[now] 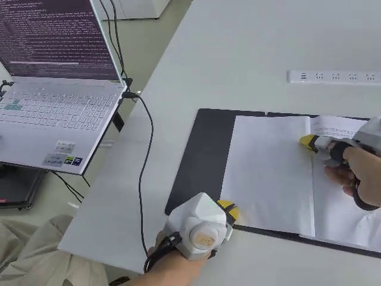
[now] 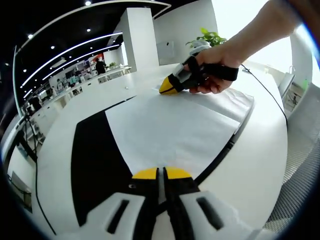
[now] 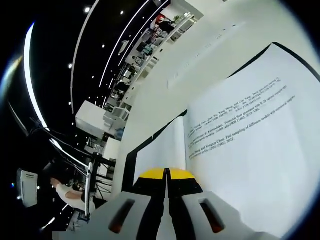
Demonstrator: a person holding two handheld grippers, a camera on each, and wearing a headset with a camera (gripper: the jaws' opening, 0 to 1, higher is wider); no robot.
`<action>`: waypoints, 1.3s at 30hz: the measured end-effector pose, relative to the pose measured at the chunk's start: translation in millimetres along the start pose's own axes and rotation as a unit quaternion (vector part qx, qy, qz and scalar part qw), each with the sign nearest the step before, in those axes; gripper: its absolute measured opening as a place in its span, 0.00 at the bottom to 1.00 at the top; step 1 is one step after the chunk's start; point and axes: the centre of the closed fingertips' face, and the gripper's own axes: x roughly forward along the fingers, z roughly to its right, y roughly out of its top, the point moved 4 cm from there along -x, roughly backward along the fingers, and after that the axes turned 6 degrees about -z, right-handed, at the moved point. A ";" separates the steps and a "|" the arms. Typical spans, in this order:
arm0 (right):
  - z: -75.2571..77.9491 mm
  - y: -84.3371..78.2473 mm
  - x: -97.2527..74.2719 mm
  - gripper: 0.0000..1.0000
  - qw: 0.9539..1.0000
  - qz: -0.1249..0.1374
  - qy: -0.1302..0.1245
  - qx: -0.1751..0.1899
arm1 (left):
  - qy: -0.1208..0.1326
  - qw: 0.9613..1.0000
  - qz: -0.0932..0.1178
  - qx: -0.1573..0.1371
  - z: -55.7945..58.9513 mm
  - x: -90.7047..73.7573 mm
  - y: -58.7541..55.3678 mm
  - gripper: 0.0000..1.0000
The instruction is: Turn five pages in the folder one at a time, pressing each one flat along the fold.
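On the open folder (image 1: 202, 156), left gripper (image 1: 230, 210) at its edge, right gripper (image 1: 309, 142) by the fold (image 1: 312, 179), jaws together.

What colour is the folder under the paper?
The folder is black. It shows best in the left gripper view.

Parts being lost in the head view
The folder (image 1: 205, 155) is being cut off by the right edge, the laptop (image 1: 53, 113) by the left; the print (image 1: 336, 126) is being rendered illegibly small.
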 end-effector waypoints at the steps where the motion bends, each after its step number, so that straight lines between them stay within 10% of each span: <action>1: 1.3 2.6 1.7 0.00 1.000 0.001 -0.005 0.001 | 0.000 1.000 0.000 0.000 -0.1 0.2 0.0 0.03; 23: 1.9 41.4 26.6 0.00 0.995 0.061 0.002 0.076 | 0.000 1.000 0.003 -0.001 -2.2 1.3 0.2 0.03; 39: 0.4 -16.6 -13.5 0.00 0.995 -0.014 0.043 0.084 | -0.004 1.000 0.004 -0.020 -2.3 1.1 -0.1 0.03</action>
